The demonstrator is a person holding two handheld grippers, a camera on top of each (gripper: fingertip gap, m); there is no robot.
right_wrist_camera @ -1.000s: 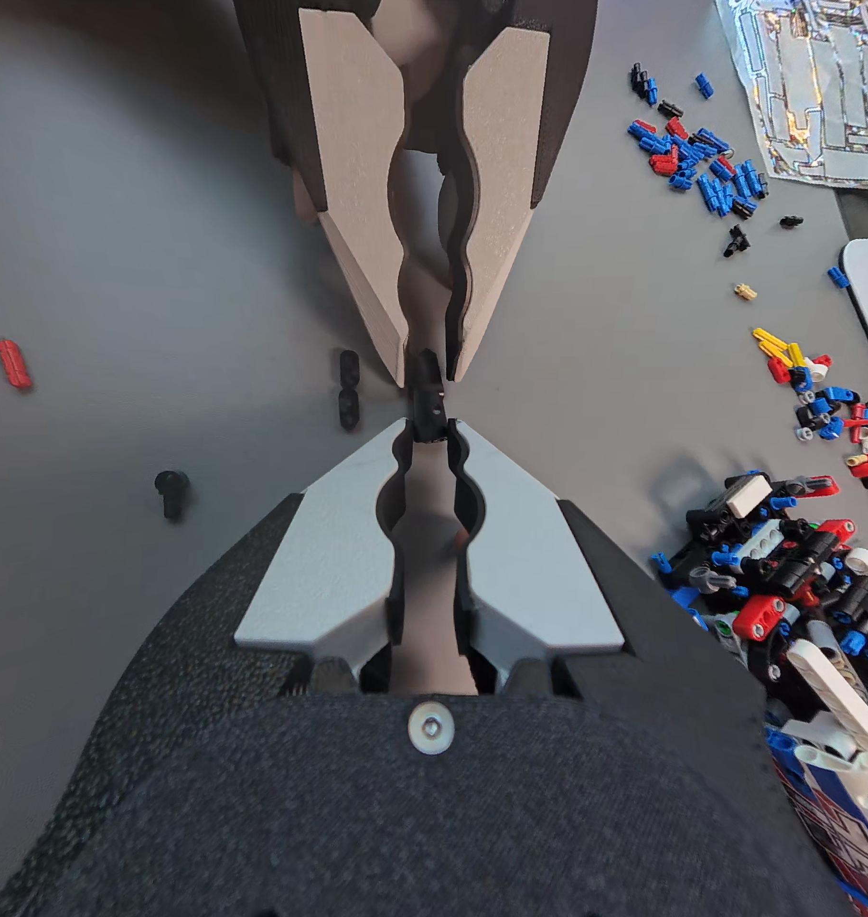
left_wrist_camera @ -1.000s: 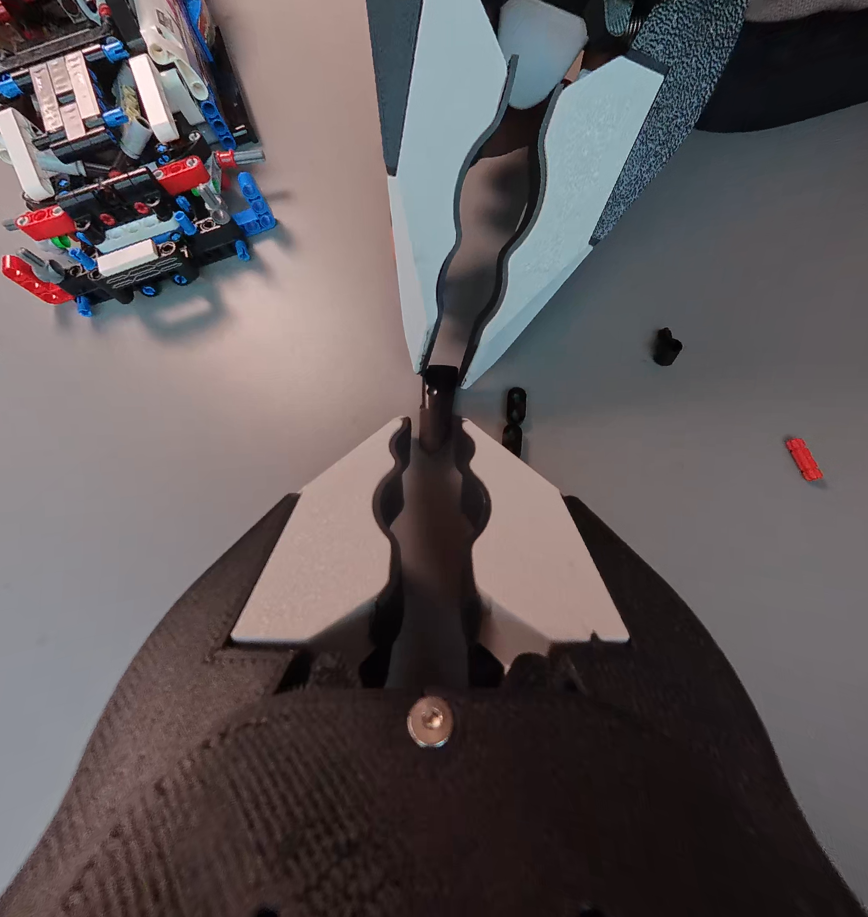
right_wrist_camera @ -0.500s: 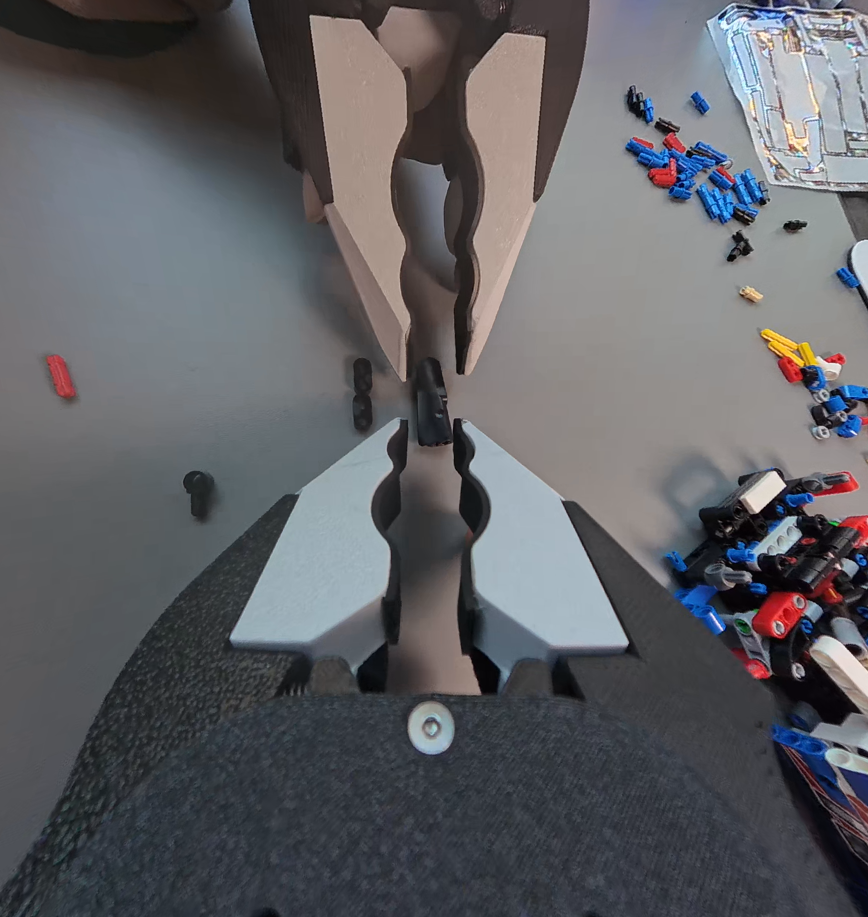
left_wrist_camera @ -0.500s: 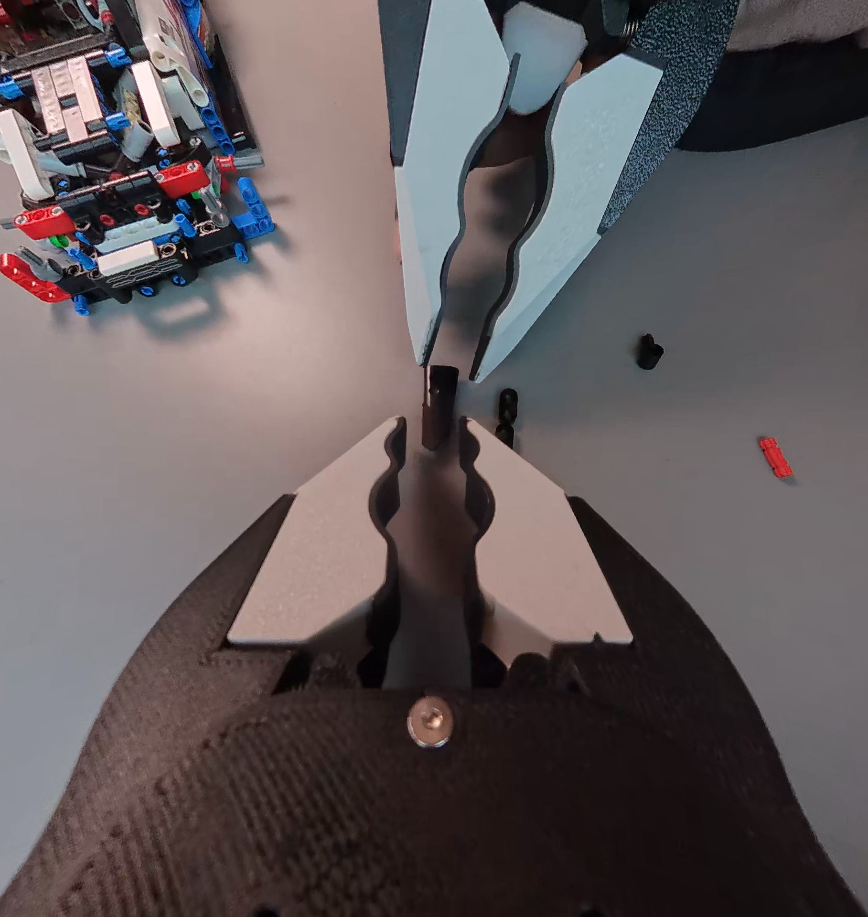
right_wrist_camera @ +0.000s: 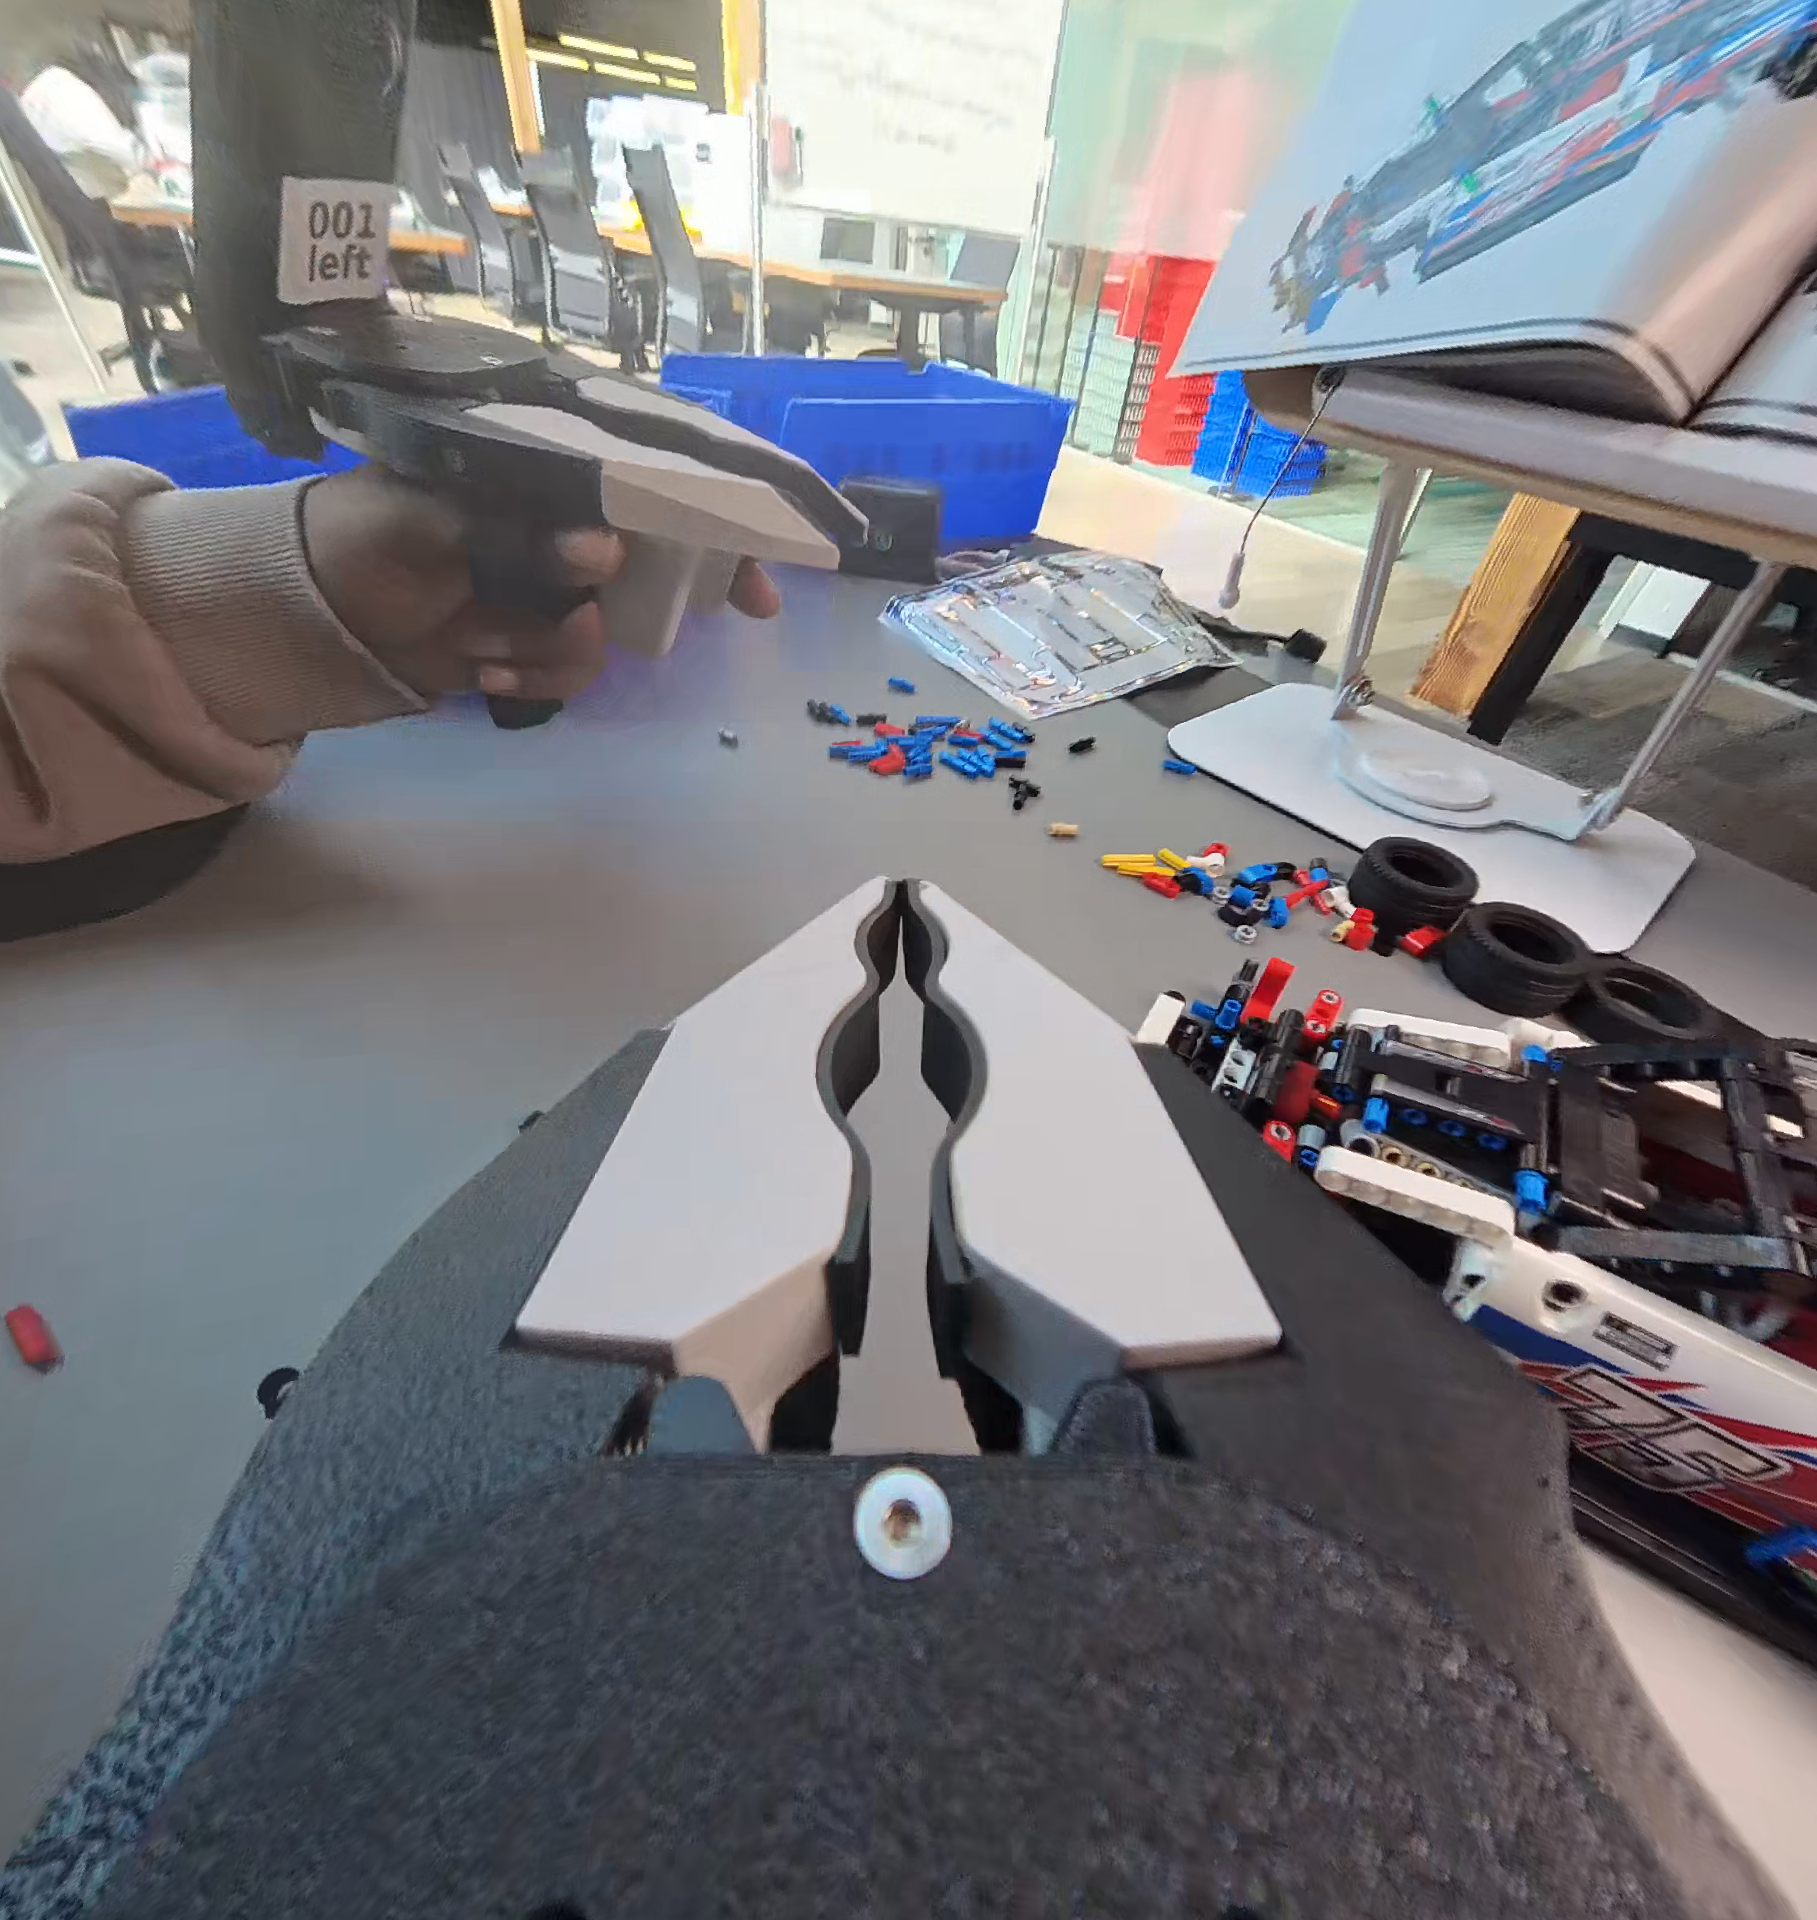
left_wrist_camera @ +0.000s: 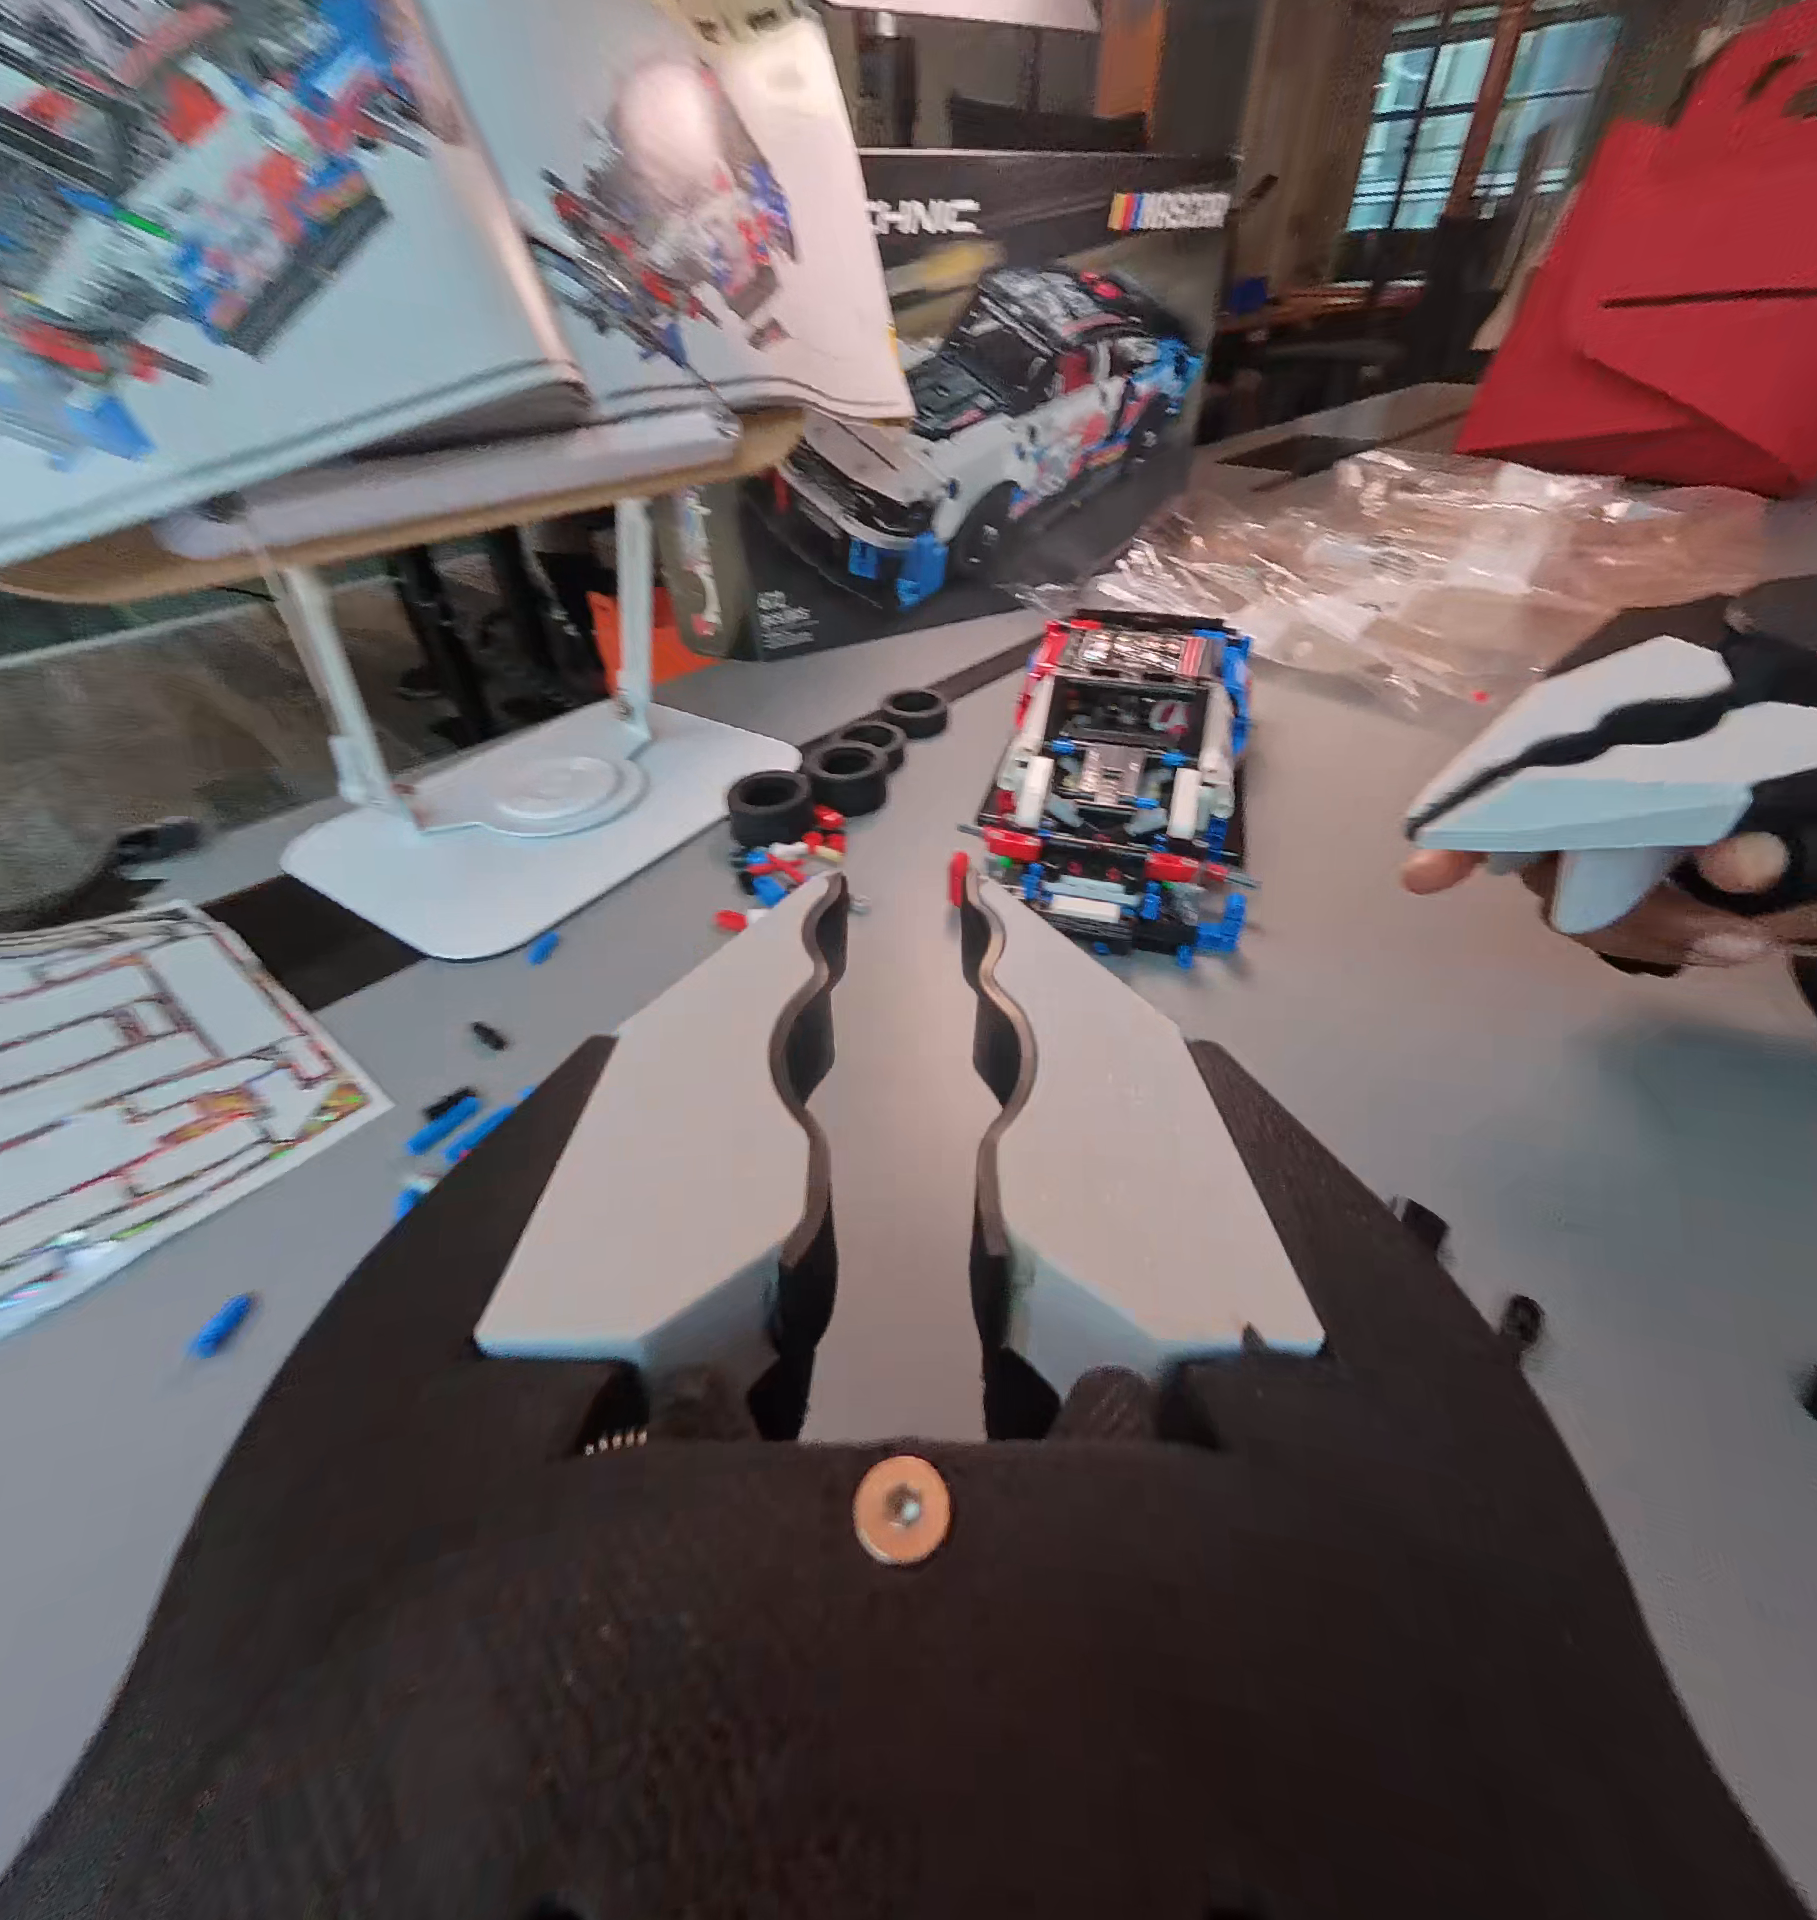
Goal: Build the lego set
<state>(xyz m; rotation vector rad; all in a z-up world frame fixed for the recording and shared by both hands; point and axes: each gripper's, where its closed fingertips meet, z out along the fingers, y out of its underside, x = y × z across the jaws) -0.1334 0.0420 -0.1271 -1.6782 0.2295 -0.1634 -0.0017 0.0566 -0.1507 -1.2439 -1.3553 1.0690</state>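
Blue bins [right_wrist_camera: 883, 416] sit behind the bench [left_wrist_camera: 1455, 1143], can't tell what's in them. The bench is grey and messy: half-built lego car [left_wrist_camera: 1117, 790] in the middle, four black tyres [left_wrist_camera: 842, 769] lined up beside it, loose blue and red pins [right_wrist_camera: 925, 743], a sticker sheet [left_wrist_camera: 104, 1091], clear plastic bags [left_wrist_camera: 1403, 561], the set's box [left_wrist_camera: 1039, 416], and the manual [left_wrist_camera: 364, 260] propped on a white stand [left_wrist_camera: 509, 821]. Office room behind, with chairs and windows. Half a second ago both tools pointed down, tips meeting over a small black pin; now they're lifted, level and apart. Left tool [left_wrist_camera: 902, 902] gapes with nothing between its fingers, right tool [right_wrist_camera: 902, 894] is pinched closed at the tips, nothing visible in it.
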